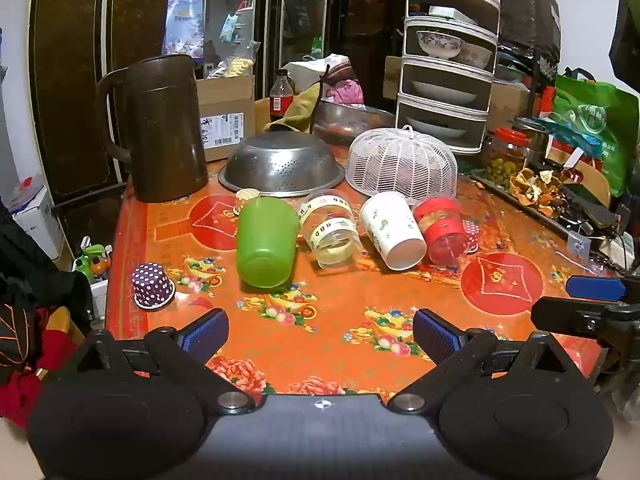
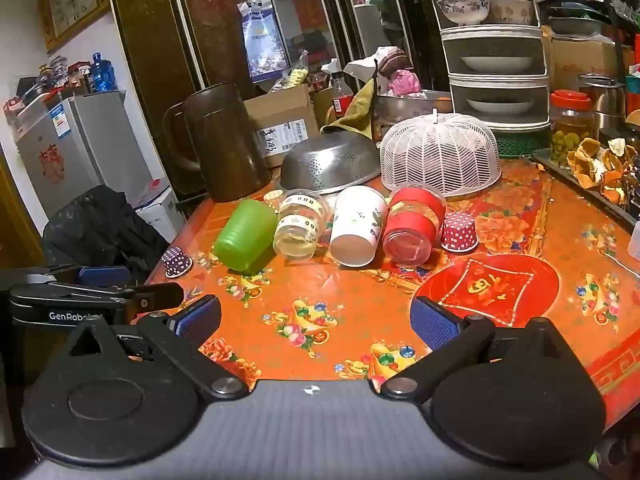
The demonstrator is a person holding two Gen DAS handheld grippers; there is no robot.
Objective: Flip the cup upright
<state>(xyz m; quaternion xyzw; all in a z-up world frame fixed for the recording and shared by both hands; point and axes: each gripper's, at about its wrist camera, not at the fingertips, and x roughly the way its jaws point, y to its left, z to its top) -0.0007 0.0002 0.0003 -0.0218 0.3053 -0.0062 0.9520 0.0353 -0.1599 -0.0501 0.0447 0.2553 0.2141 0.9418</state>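
Several cups lie on their sides in a row on the orange table (image 1: 340,308): a green cup (image 1: 266,242) (image 2: 245,235), a clear cup with a printed band (image 1: 332,229) (image 2: 300,224), a white paper cup (image 1: 392,230) (image 2: 357,225) and a clear cup with red bands (image 1: 440,224) (image 2: 412,226). My left gripper (image 1: 320,334) is open and empty, in front of the row. My right gripper (image 2: 316,322) is open and empty, also short of the cups. The right gripper also shows at the right edge of the left wrist view (image 1: 592,300).
Small upside-down dotted paper cups stand at the left (image 1: 152,285) and the right (image 2: 459,231). Behind the row are a brown jug (image 1: 160,128), a steel colander (image 1: 282,168), a white mesh food cover (image 1: 402,166) and a tiered dish rack (image 1: 448,60). A tray of peels (image 2: 600,168) lies right.
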